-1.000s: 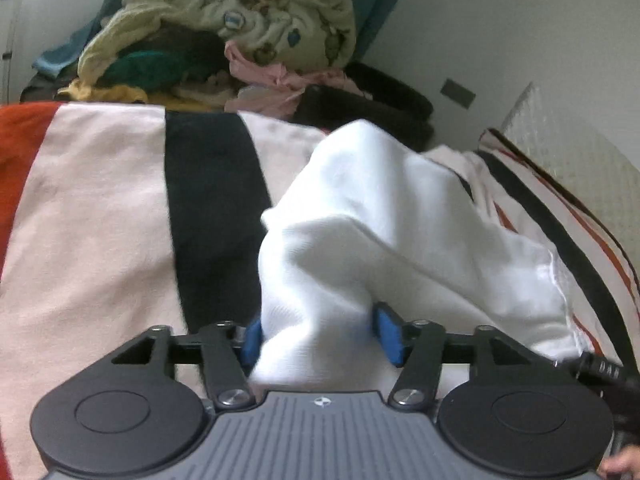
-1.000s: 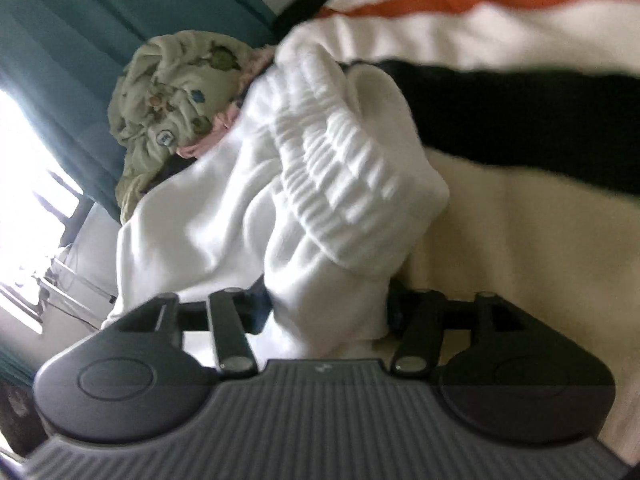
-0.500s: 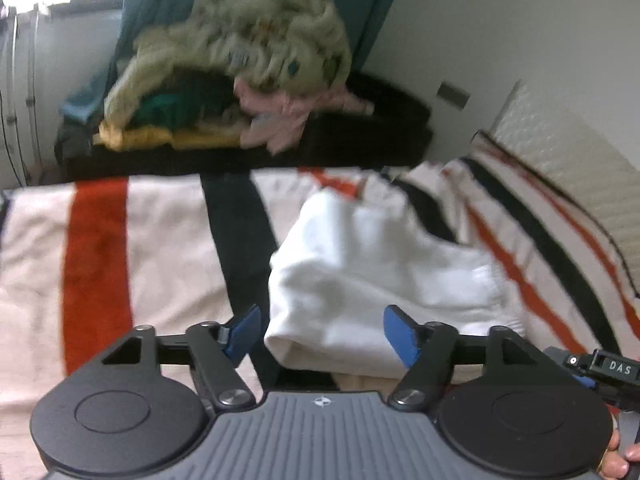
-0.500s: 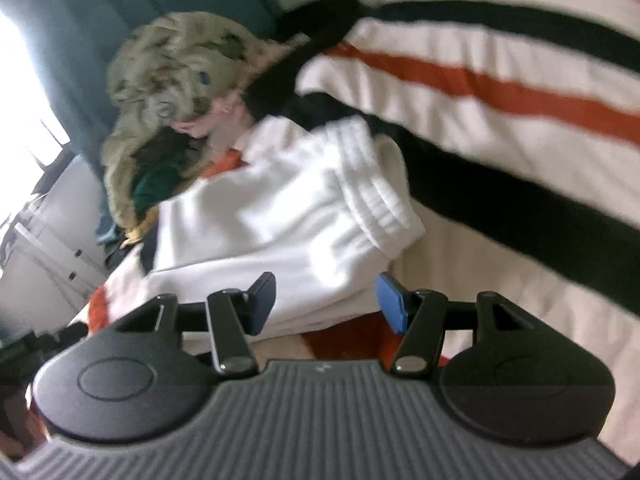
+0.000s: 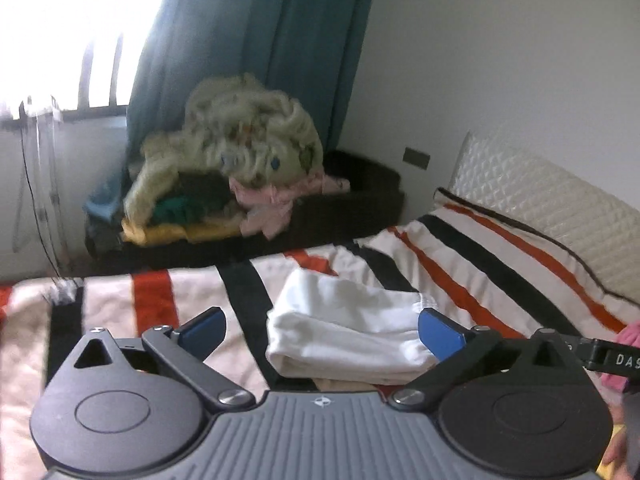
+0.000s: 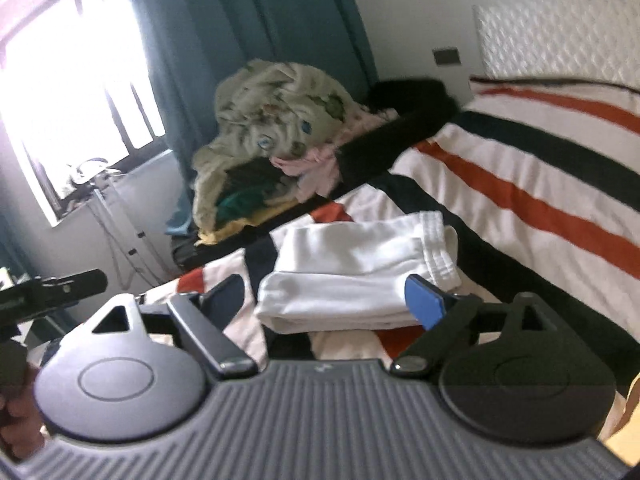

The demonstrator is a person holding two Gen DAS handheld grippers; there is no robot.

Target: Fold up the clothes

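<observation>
Both the left gripper (image 5: 322, 330) and right gripper (image 6: 324, 294) hang with jaws opening, nothing between them. Beyond, the folded white garment (image 5: 344, 326) lies on the striped blanket (image 5: 480, 272) — soft, light, floppy; probably best pinched at the thick folded edge. Farther off, the unfolded clothes pile (image 5: 224, 176) waits.

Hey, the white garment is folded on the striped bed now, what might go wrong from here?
1. The folded white garment sits on a soft, rumpled striped blanket; its loose upper layer may slump open.
2. The left gripper and right gripper hang close over it with jaws opening and nothing between them; a low pass might snag the fold.
3. The unfolded clothes pile is heaped high, so pulling one piece may drag others out.
</observation>
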